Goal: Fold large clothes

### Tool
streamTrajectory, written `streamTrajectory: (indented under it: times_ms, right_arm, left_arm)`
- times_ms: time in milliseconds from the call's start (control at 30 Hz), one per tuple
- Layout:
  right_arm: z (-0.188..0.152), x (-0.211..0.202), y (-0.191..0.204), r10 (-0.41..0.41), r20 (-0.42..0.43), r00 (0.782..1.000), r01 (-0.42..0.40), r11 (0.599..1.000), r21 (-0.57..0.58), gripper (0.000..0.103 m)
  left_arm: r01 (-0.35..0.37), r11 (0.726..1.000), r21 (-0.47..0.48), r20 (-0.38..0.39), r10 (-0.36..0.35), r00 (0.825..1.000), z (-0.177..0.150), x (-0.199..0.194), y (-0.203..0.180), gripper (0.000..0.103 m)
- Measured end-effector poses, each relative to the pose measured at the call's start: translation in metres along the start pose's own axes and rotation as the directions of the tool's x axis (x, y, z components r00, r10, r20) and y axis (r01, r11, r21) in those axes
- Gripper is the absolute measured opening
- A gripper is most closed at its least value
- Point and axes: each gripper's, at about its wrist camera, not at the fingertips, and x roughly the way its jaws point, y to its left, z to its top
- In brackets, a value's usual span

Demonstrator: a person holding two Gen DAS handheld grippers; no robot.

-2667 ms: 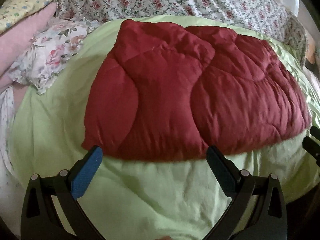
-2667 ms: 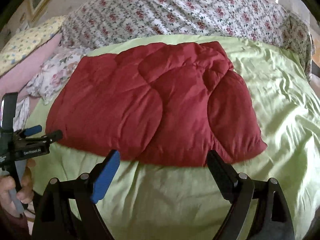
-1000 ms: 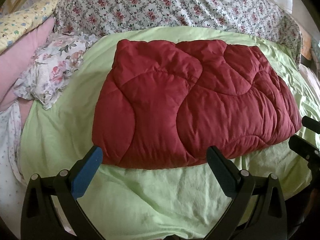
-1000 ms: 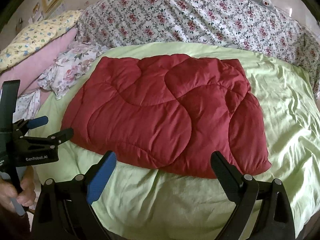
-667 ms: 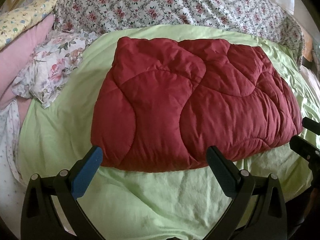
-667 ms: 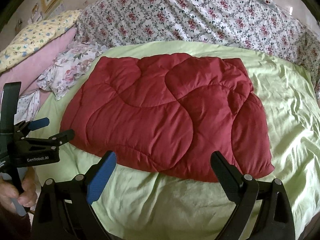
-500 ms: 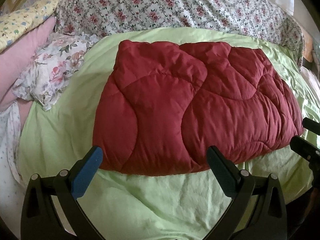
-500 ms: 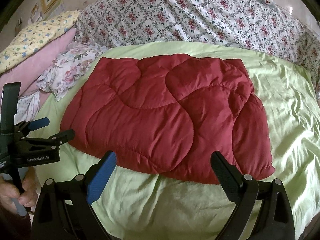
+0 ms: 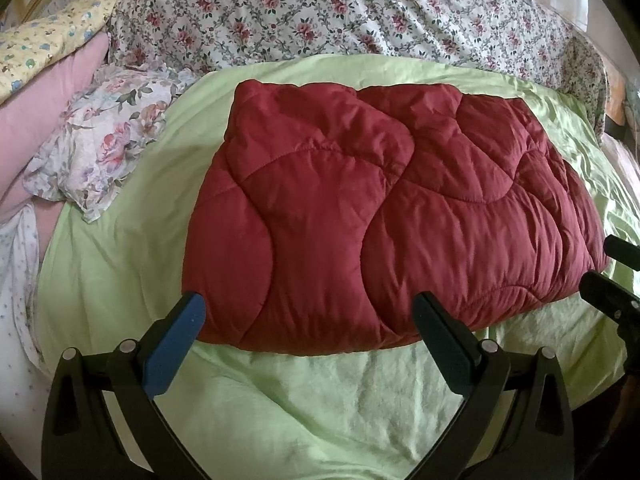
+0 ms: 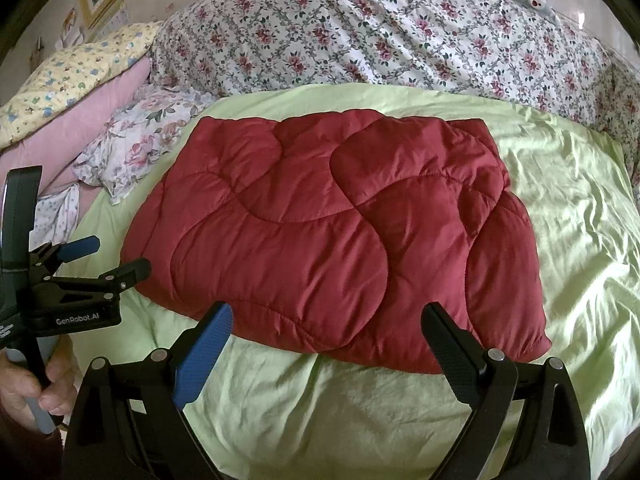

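Observation:
A dark red quilted comforter [image 9: 380, 216] lies folded into a thick rectangle on a light green sheet [image 9: 304, 408]; it also shows in the right wrist view [image 10: 328, 240]. My left gripper [image 9: 310, 304] is open and empty, its fingertips just in front of the comforter's near edge. My right gripper [image 10: 328, 316] is open and empty, fingertips over the near edge. The left gripper also shows at the left of the right wrist view [image 10: 116, 258], held in a hand. The right gripper's fingers [image 9: 608, 288] show at the right edge of the left wrist view.
A rose-patterned floral duvet [image 10: 380, 32] is piled along the back of the bed. A small floral pillow [image 9: 104, 136], a pink pillow [image 9: 44, 96] and a yellow pillow [image 10: 76, 76] lie at the left. The green sheet is bare to the right [image 10: 580, 220].
Both grippers have drawn back a little from the comforter and stay open. The comforter lies still in its folded shape.

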Motion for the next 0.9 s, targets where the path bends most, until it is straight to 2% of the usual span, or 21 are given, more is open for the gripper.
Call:
streamTrajectory:
  times_ms: [900]
  right_arm:
    - [0.0022, 0.0014, -0.0031, 0.000, 0.000, 1.000, 0.000, 1.000, 0.008, 0.096]
  left_arm:
    - [0.005, 1.000, -0.005, -0.003, -0.005, 1.000, 0.0003, 0.0023, -0.0015, 0.103]
